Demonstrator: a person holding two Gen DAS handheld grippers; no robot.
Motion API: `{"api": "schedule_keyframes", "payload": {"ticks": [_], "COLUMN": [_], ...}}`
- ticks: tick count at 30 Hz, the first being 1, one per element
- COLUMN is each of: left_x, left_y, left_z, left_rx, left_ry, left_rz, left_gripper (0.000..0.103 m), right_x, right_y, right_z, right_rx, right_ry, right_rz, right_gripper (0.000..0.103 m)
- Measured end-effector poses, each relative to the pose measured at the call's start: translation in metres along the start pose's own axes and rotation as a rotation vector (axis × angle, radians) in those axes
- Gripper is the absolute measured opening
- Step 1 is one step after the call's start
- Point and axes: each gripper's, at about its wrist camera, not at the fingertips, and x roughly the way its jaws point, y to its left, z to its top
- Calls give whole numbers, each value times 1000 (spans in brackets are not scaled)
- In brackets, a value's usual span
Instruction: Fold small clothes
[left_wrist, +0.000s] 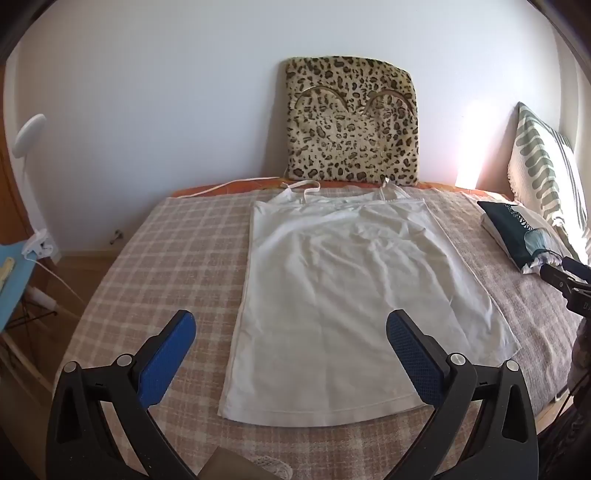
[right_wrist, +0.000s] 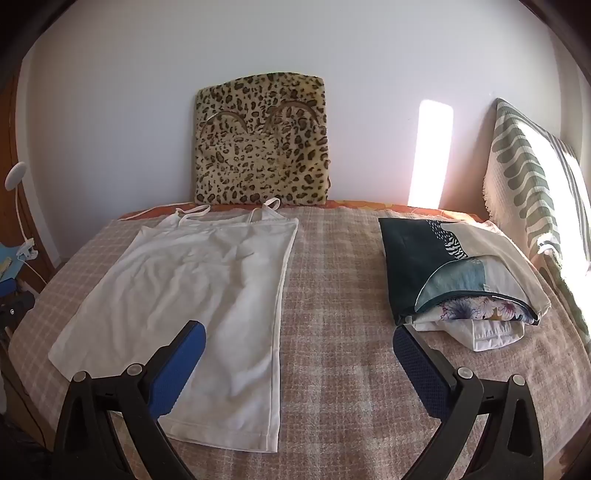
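Here, white camisole (left_wrist: 343, 280) flat, unfolded, lightly wrinkled, straps far.

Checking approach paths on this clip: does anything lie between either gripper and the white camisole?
Nothing visible does. The white camisole lies flat on the checked blanket, directly ahead of the open left gripper. The open right gripper has only bare blanket beside the top; the pouch of clothes sits off to its right.

A white strappy camisole (left_wrist: 343, 273) (right_wrist: 192, 295) lies flat — unfolded, lightly wrinkled — straps toward the wall, hem nearest.
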Motion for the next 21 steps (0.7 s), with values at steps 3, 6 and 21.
{"api": "schedule_keyframes", "payload": {"ticks": [3, 6, 21], "left_x": [-1, 0, -8], "left_y": [1, 9, 10], "left_z": [3, 5, 10], "left_rx": [-19, -38, -49], "left_ry": [5, -3, -47], "left_rz": [-5, -11, 12], "left_gripper": [103, 103, 103], "right_x": [0, 0, -1], "right_y": [0, 0, 0], "right_z": [0, 0, -1], "right_rx": [1, 4, -5], "right_ry": [0, 3, 1], "right_rz": [1, 4, 2], "right_gripper": [103, 103, 103]}}
